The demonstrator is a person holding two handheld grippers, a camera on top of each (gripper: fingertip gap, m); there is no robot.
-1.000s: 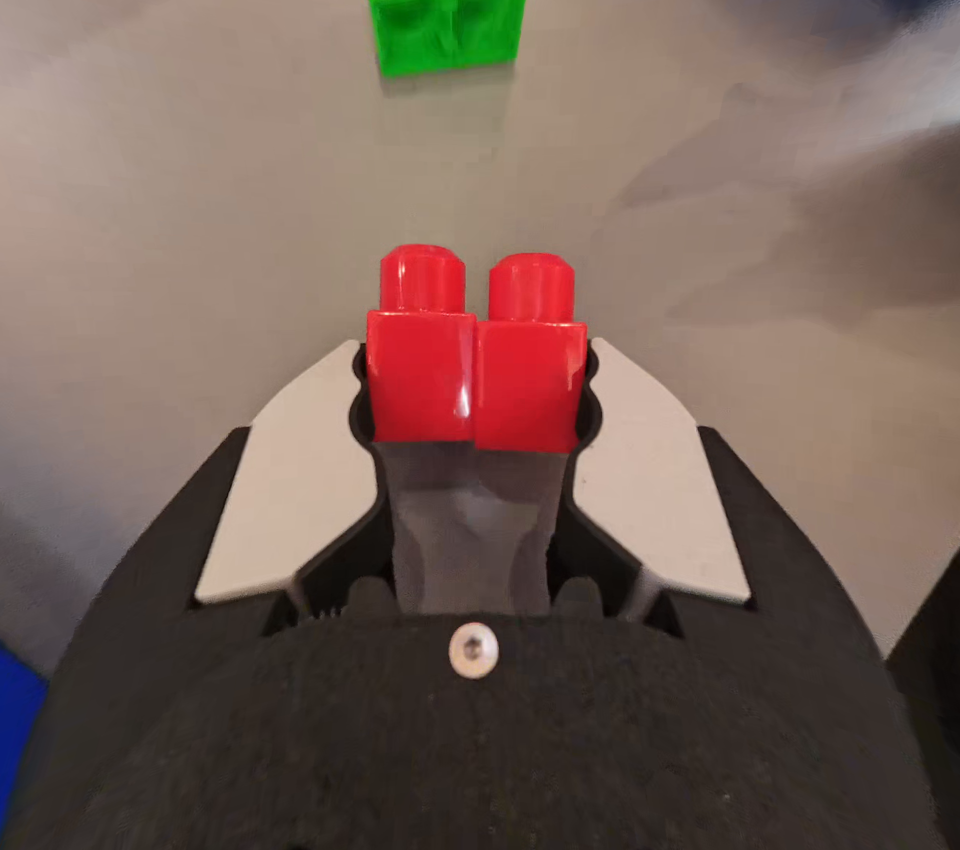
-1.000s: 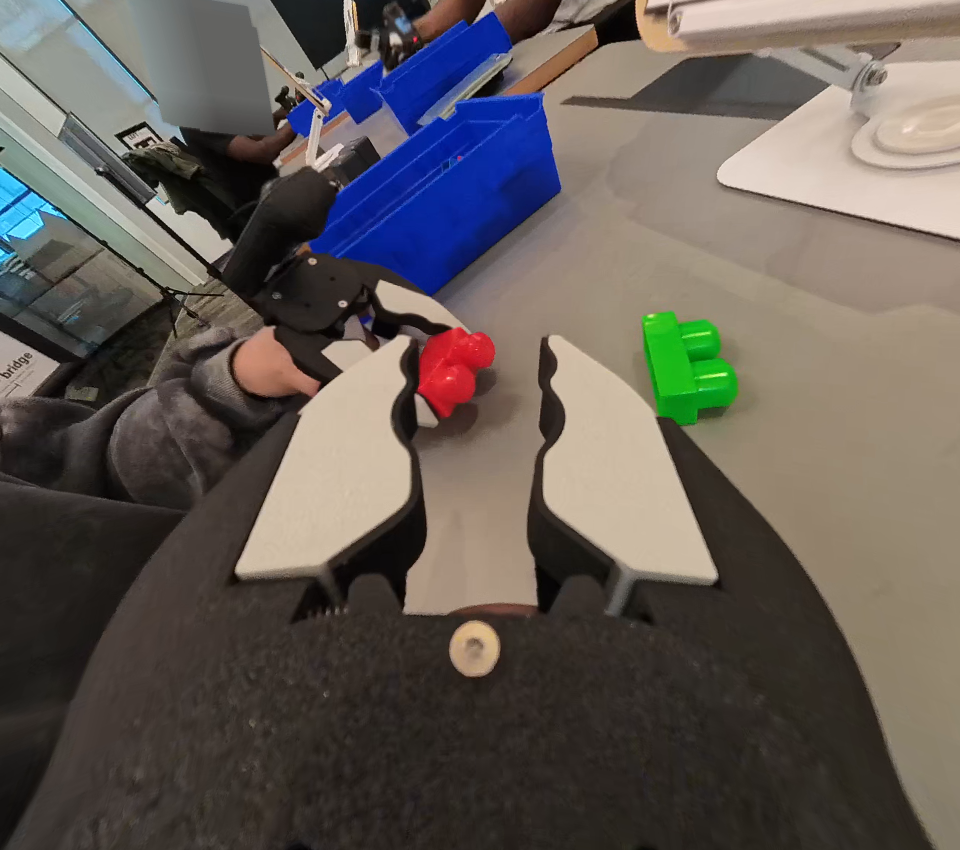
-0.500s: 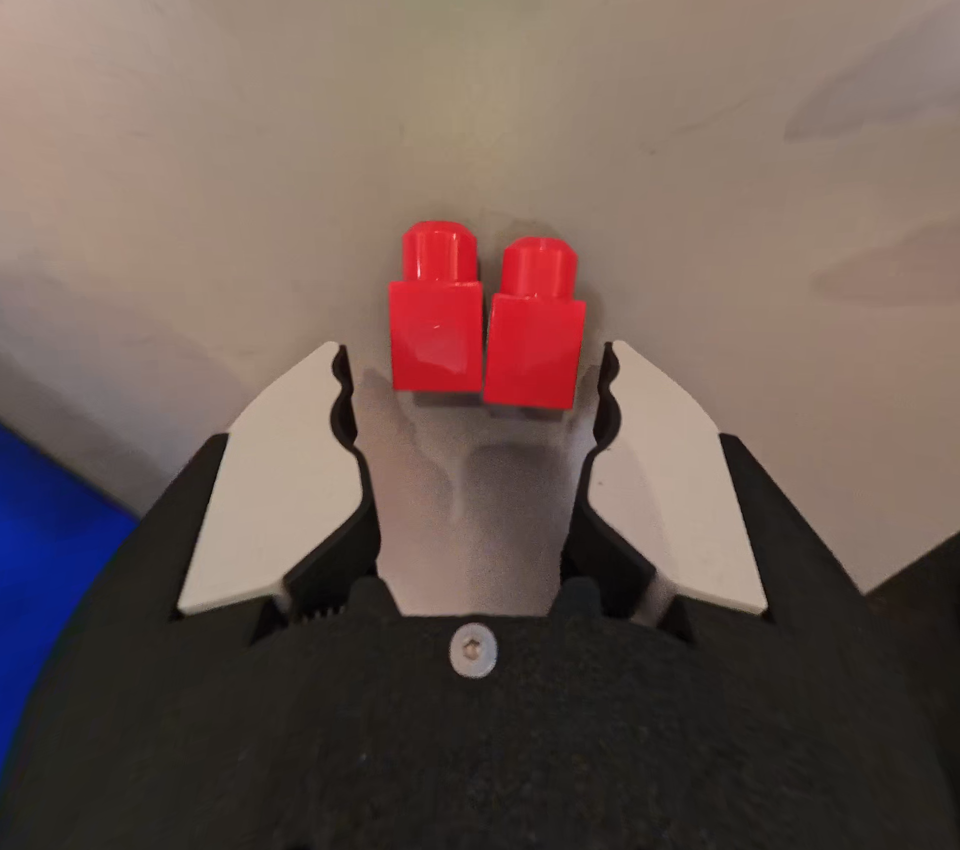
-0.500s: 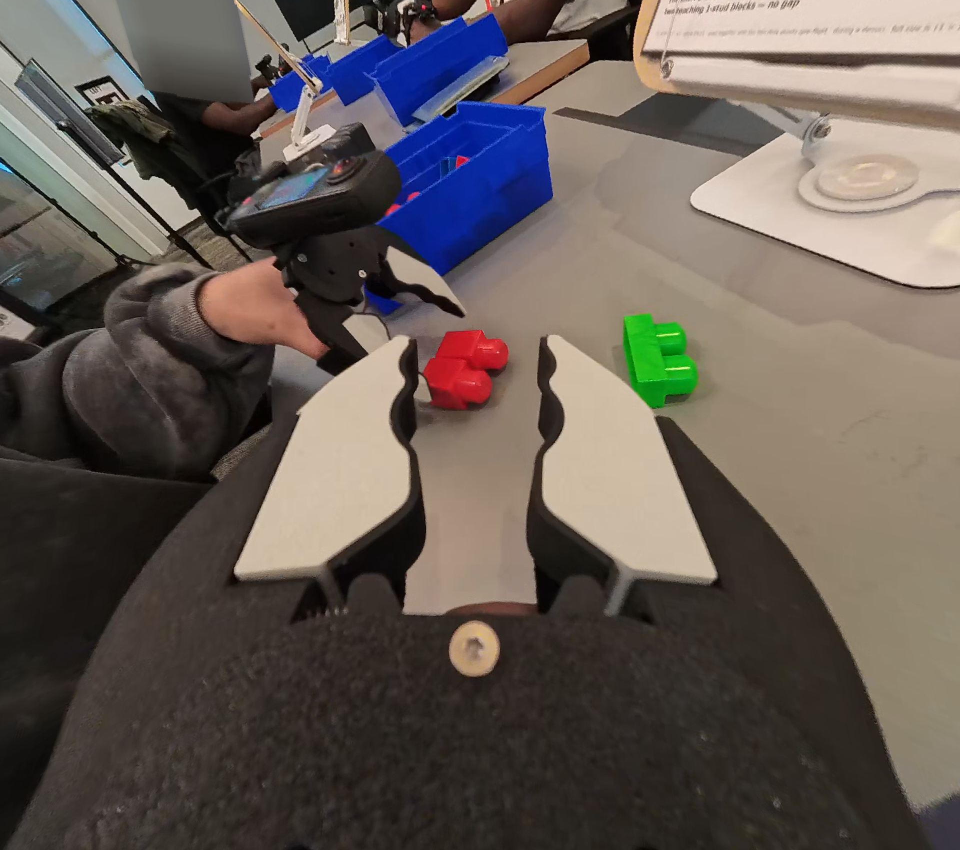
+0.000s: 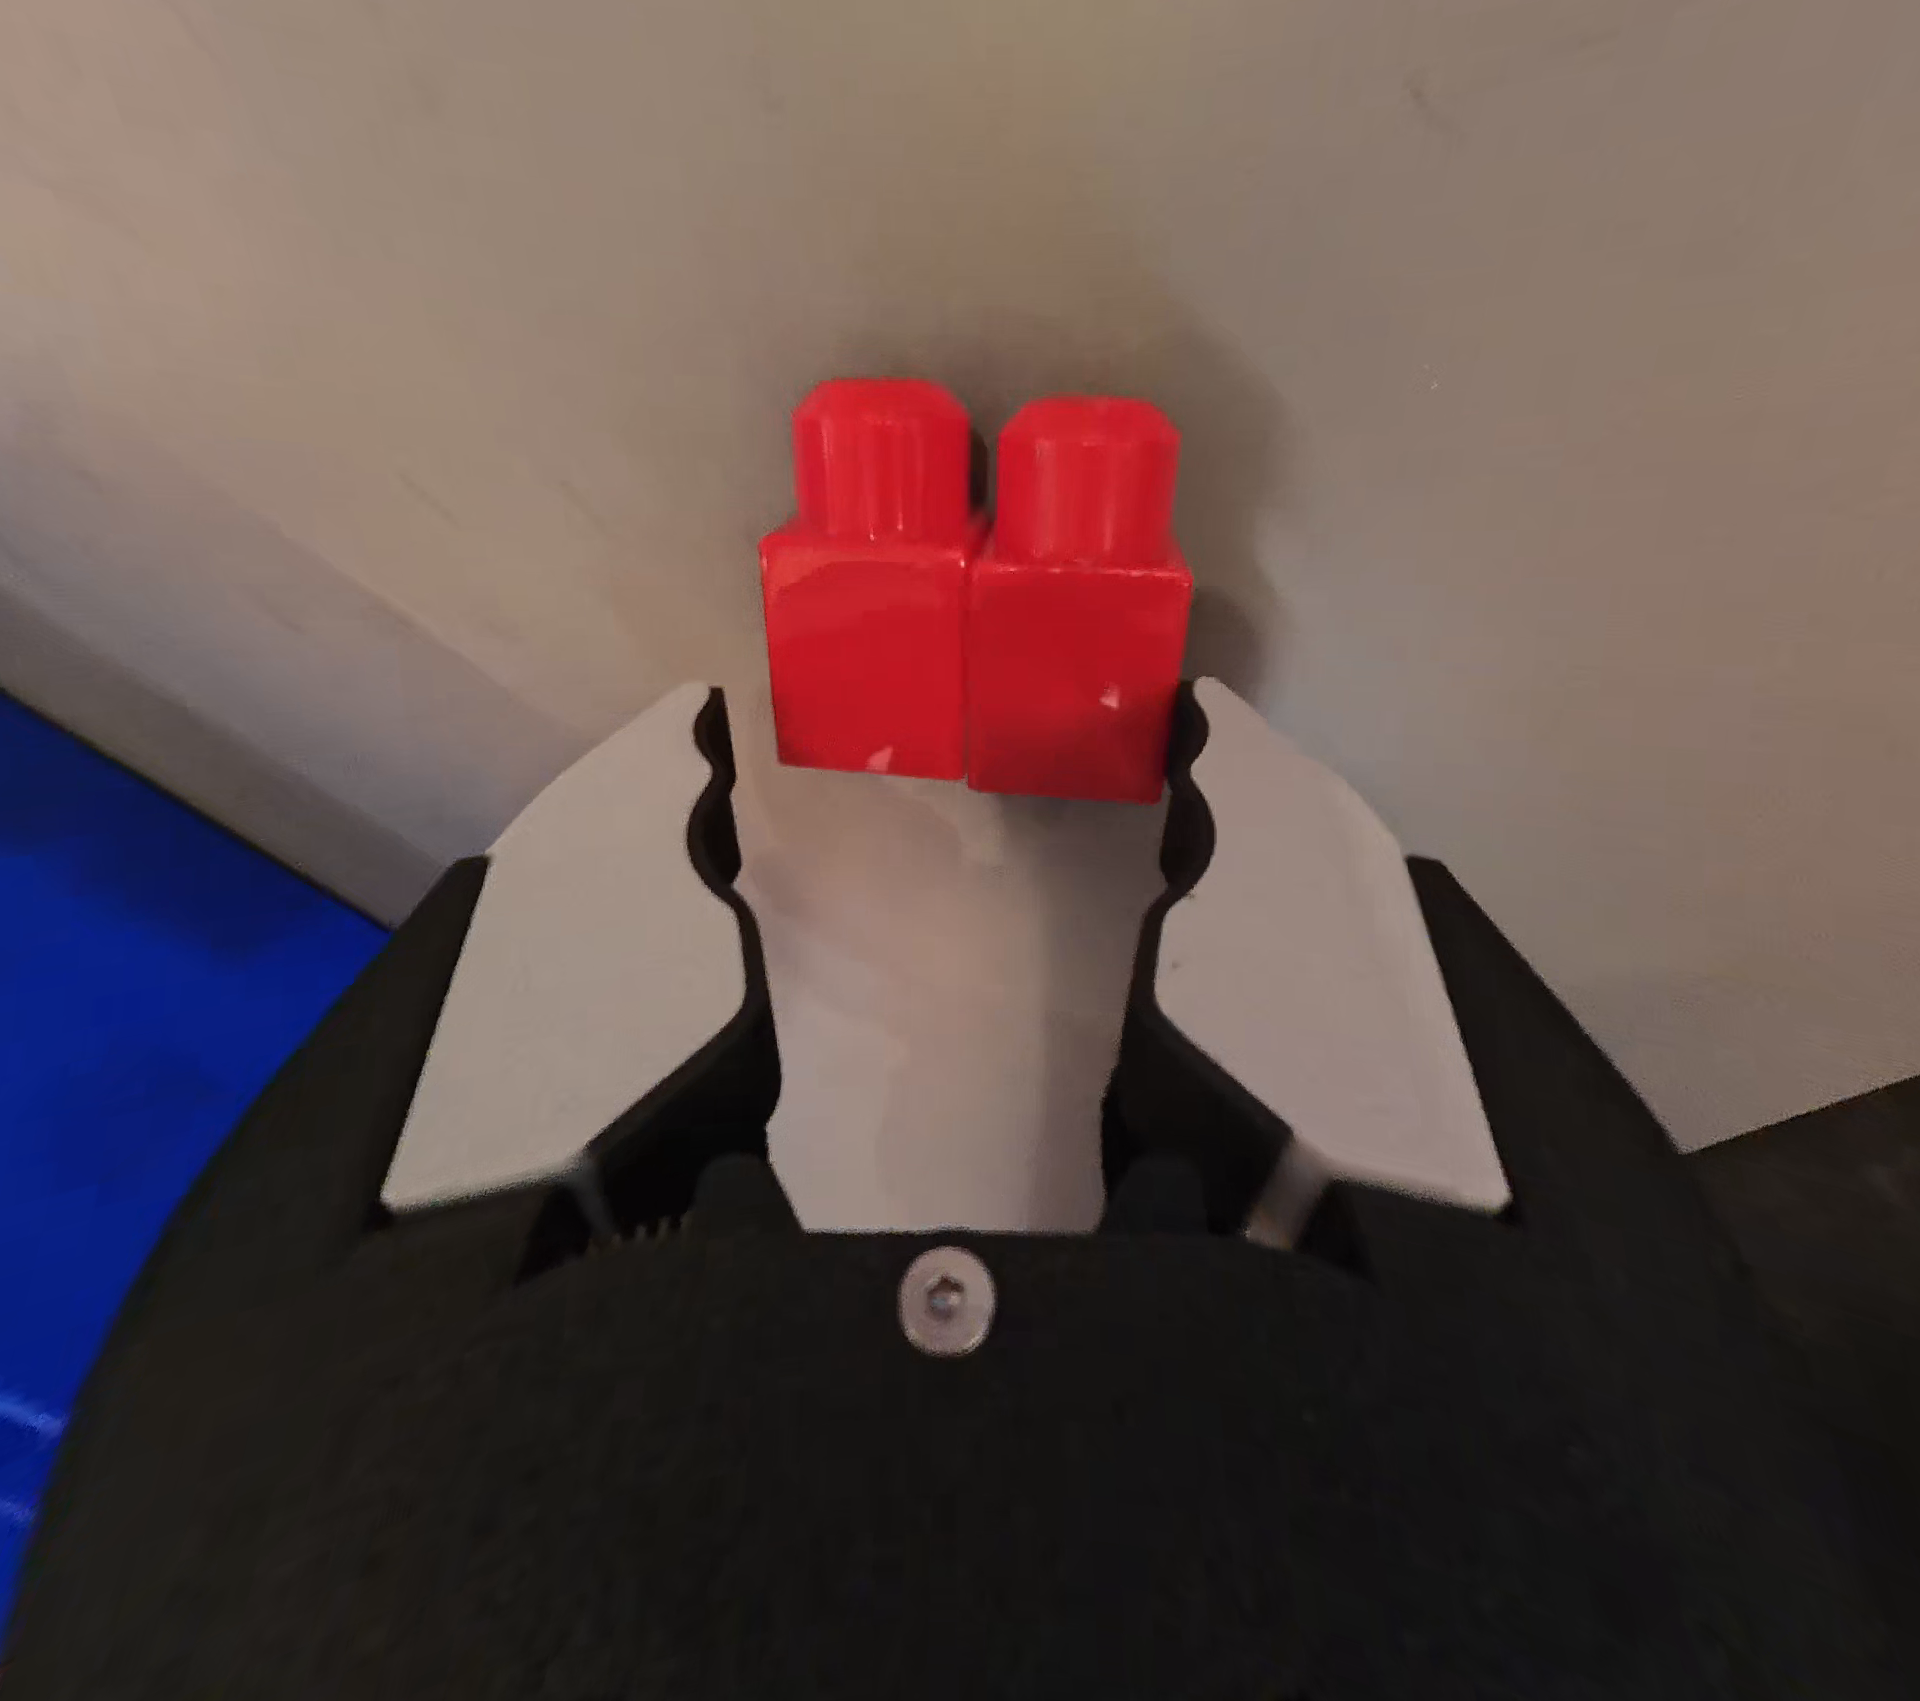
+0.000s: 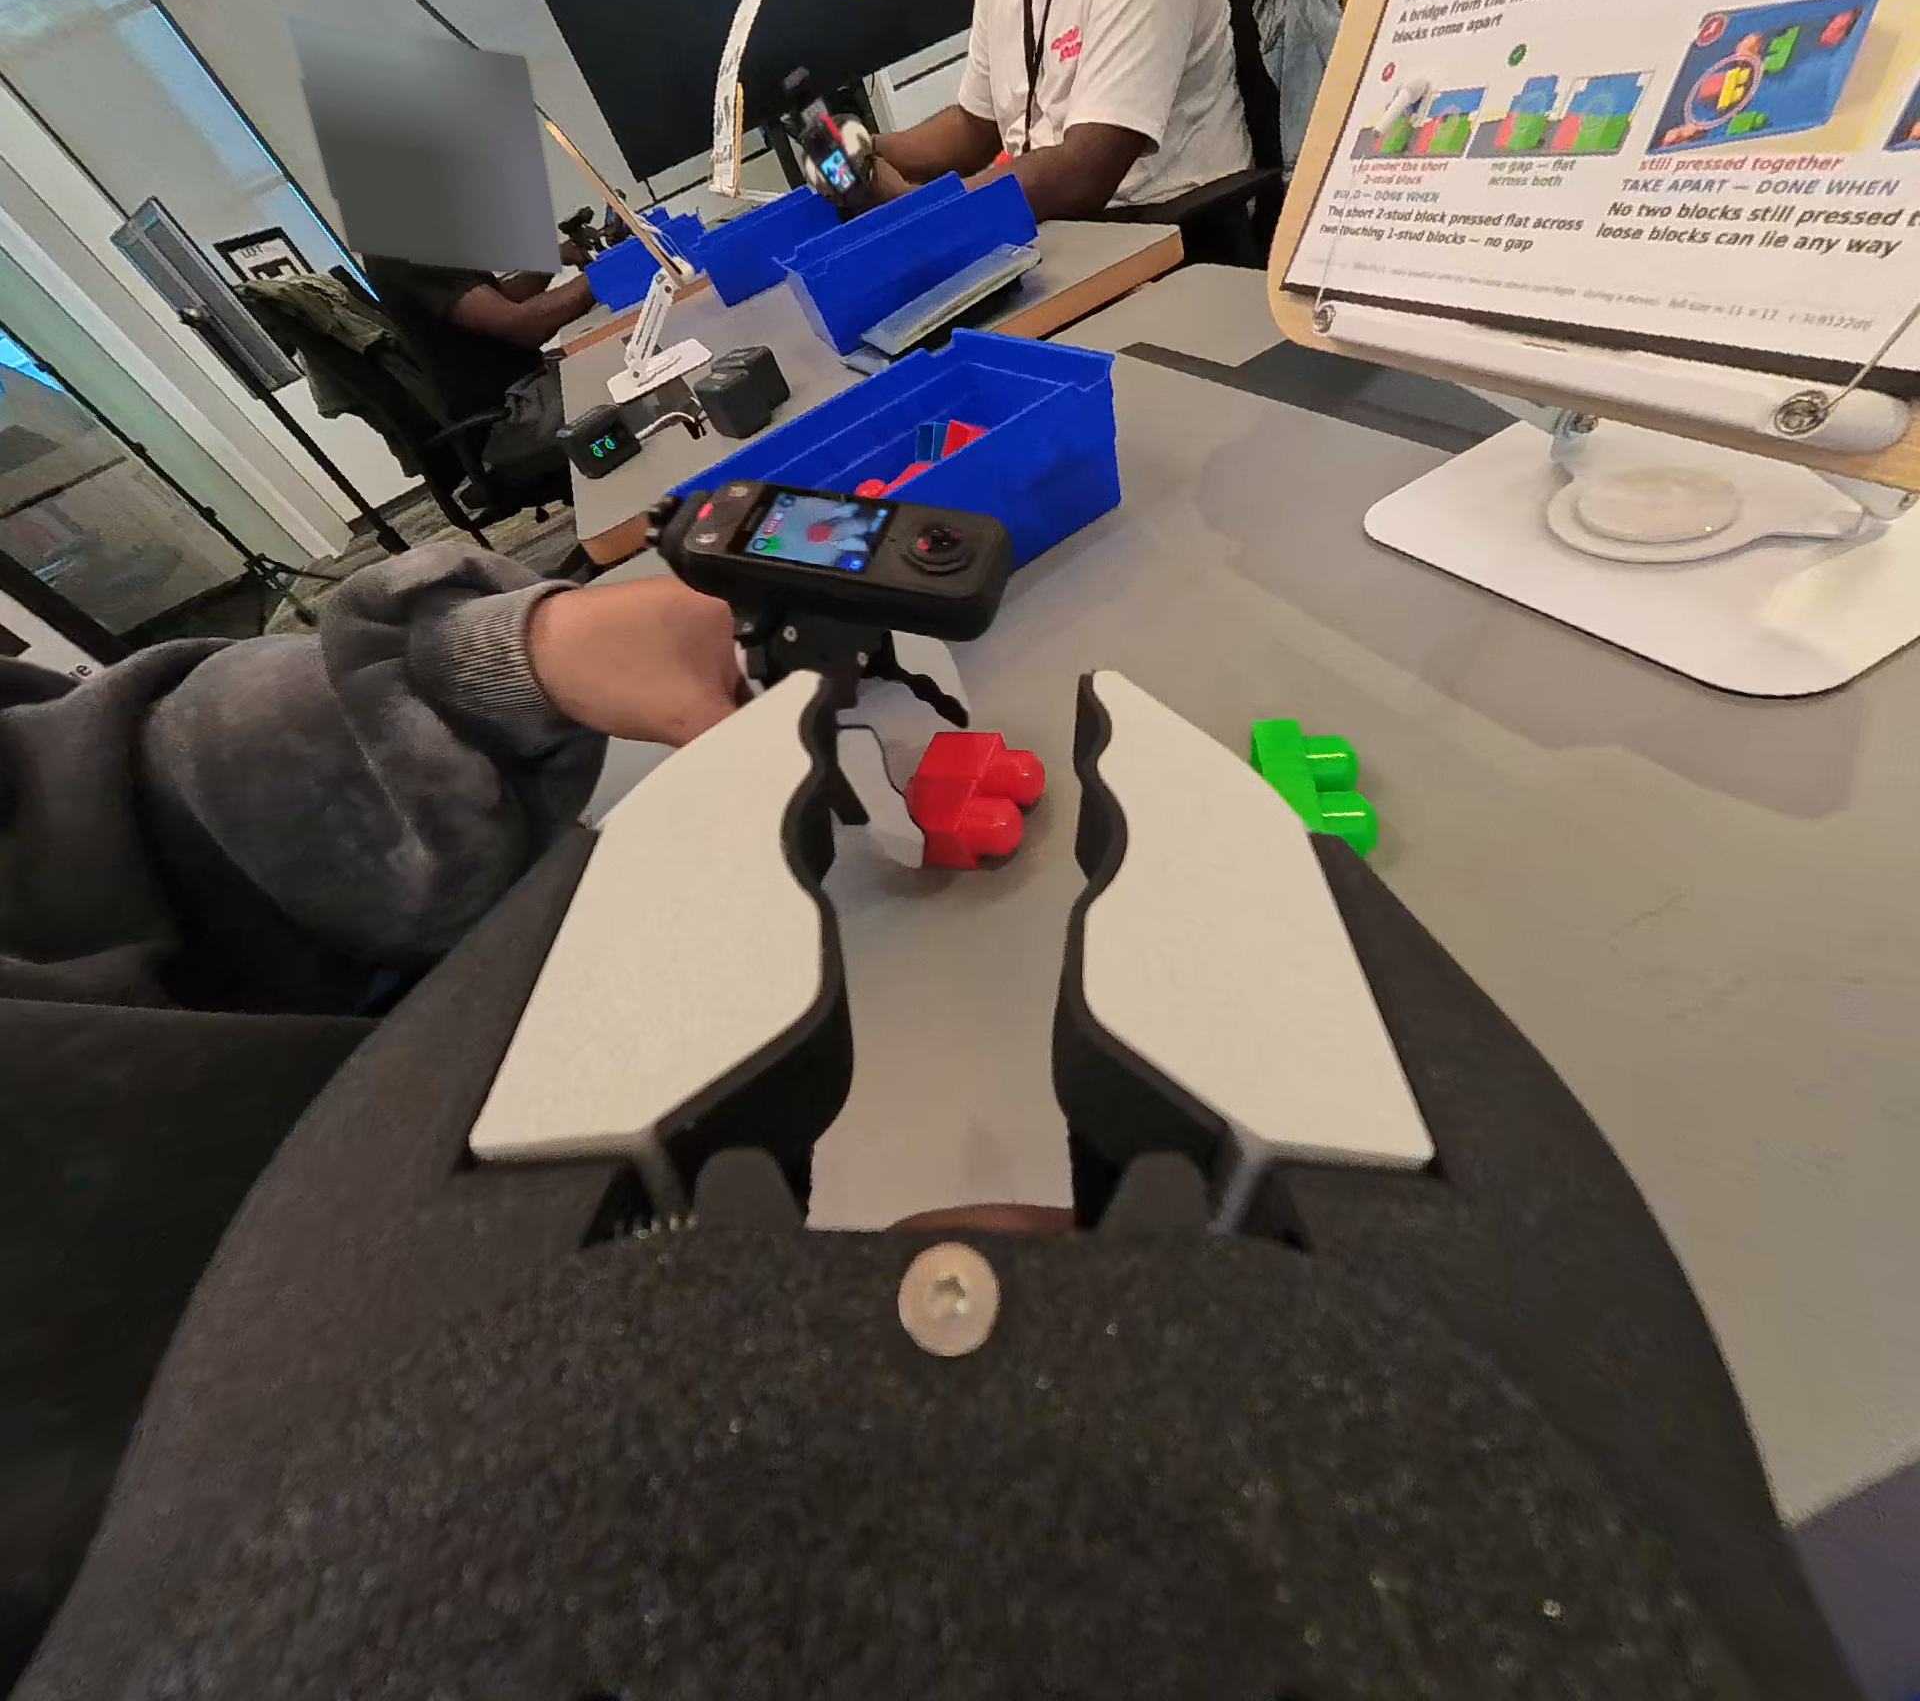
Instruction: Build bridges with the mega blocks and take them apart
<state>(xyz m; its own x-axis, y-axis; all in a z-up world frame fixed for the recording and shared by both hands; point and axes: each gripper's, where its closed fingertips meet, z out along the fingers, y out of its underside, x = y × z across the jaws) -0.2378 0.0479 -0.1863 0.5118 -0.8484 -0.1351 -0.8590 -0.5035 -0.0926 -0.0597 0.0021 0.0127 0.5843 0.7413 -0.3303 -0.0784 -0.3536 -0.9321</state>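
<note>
Two red one-stud blocks [image 5: 966, 675] lie side by side on the grey table [image 5: 520, 197], studs pointing away from me. My left gripper [image 5: 951, 706] is open with its fingertips around their near ends. The right pad [image 5: 1195, 716] is at the right block's side, and a strip of table shows between the left pad [image 5: 707, 716] and the left block. In the right wrist view the left gripper [image 6: 914, 768] sits low behind the red blocks [image 6: 971, 794]. My right gripper [image 6: 945, 690] is open and empty above the table. A green two-stud block [image 6: 1314, 784] lies on its side to the right.
A blue bin [image 6: 1039, 467] with more blocks stands behind the left gripper; it shows at the lower left of the left wrist view [image 5: 156, 976]. A white stand [image 6: 1610, 560] holding an instruction sheet is at the right. People sit at other tables behind. My right fingertips sit around 25 centimeters from my left ones. The green two-stud block [image 6: 1314, 784] is about 15 centimeters from my left fingertips.
A second ago my left gripper was shut on the two red blocks. It let them go onto the table, then moved in and narrowed around them again. The right gripper stayed open.
</note>
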